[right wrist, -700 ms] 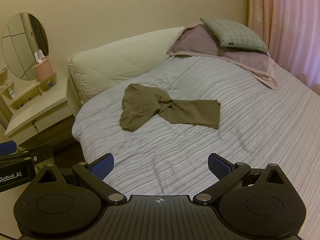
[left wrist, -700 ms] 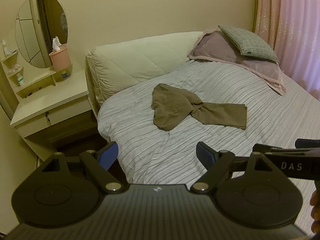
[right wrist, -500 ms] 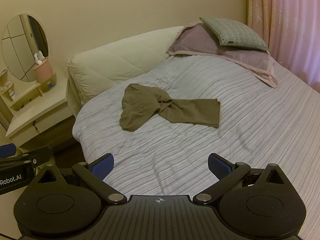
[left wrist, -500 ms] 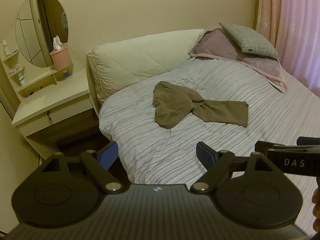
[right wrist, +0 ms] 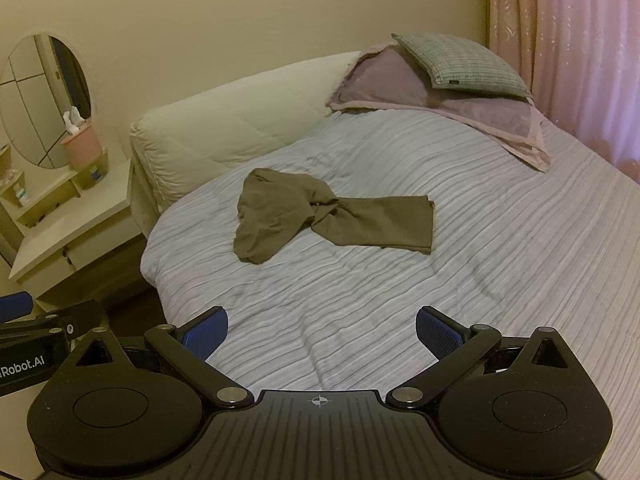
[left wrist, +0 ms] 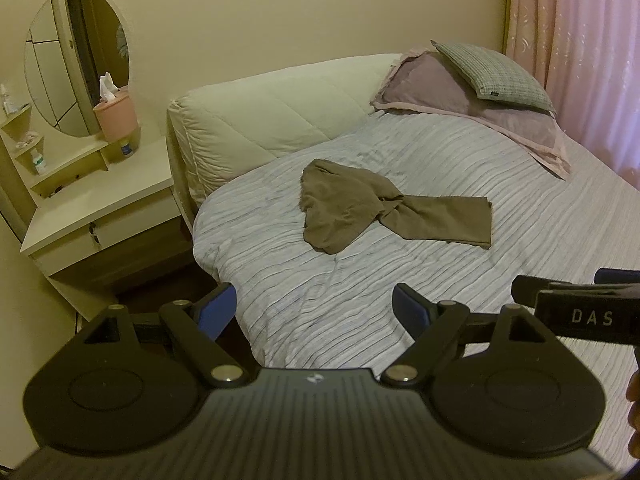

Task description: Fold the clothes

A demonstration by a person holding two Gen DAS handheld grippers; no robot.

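While both tools hang short of the mattress edge, the left gripper [left wrist: 314,306] has its jaws spread wide with nothing between them, and the right gripper [right wrist: 322,330] is the same: wide apart and empty. Each shows at the margin of the other's view, cut off by the frame, and only a sliver of a hand [left wrist: 634,408] appears at the right edge of the left wrist view.

Beyond them stretches the striped bedspread [right wrist: 500,280], and on it, towards the headboard side, lies the olive-brown garment [right wrist: 320,216], well apart from both tools. It looks thin, soft and light, so it should drape and sag when lifted and may drag the cover's ridges along. One end is bunched in a rounded heap, the middle is twisted like a knot, and the other end lies flat with a straight hem. That flat end's corners seem the best places to pinch, one per tool, to shake out the twist.

What kind of garment it is I cannot tell; the heap hides its seams and openings. Farther off sit the pillows [left wrist: 480,80] and, at the left, a nightstand [left wrist: 104,208] with a mirror [left wrist: 76,64].
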